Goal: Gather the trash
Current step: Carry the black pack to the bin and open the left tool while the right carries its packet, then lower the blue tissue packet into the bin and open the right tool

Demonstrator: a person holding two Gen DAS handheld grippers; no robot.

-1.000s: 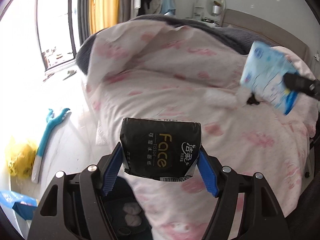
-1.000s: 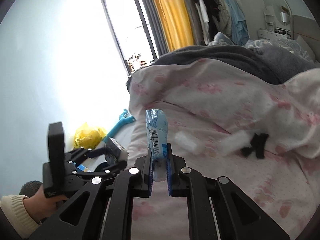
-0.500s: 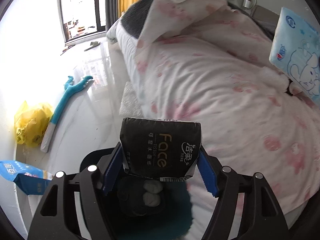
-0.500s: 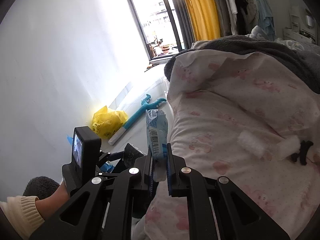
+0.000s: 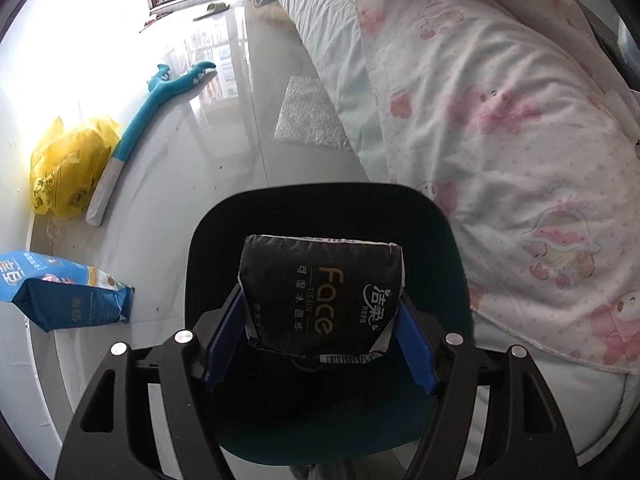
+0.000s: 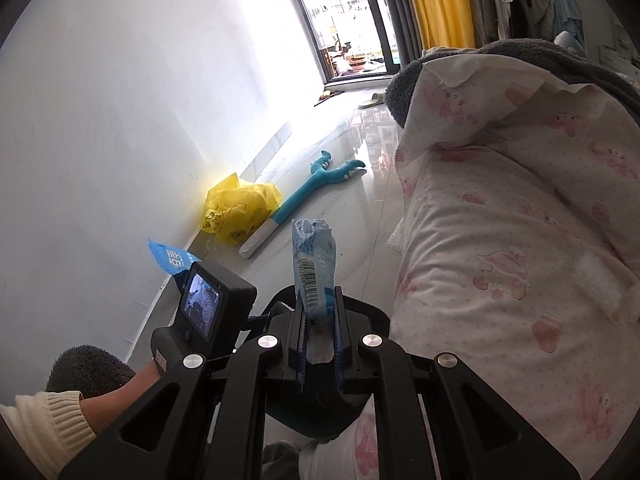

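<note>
My left gripper [image 5: 320, 340] is shut on a black "Face" tissue pack [image 5: 322, 292] and holds it directly above a dark teal trash bin [image 5: 436, 240] on the floor beside the bed. My right gripper [image 6: 318, 340] is shut on a light blue tissue wrapper [image 6: 314, 264], held edge-on and upright. The bin's rim [image 6: 372, 312] shows just beyond the right fingers. The left gripper's body with its screen [image 6: 200, 308] is in the right wrist view at lower left.
A yellow plastic bag [image 5: 68, 172], a teal toy stick [image 5: 160, 96], a blue packet [image 5: 68, 292] and a bubble-wrap sheet [image 5: 308, 116] lie on the glossy floor. The bed with a pink-print quilt [image 5: 500, 140] fills the right. White tissue wads [image 6: 596, 280] lie on the quilt.
Both grippers swung left and down from over the bed to the floor side, packs still held. The left gripper now hangs over the bin.
</note>
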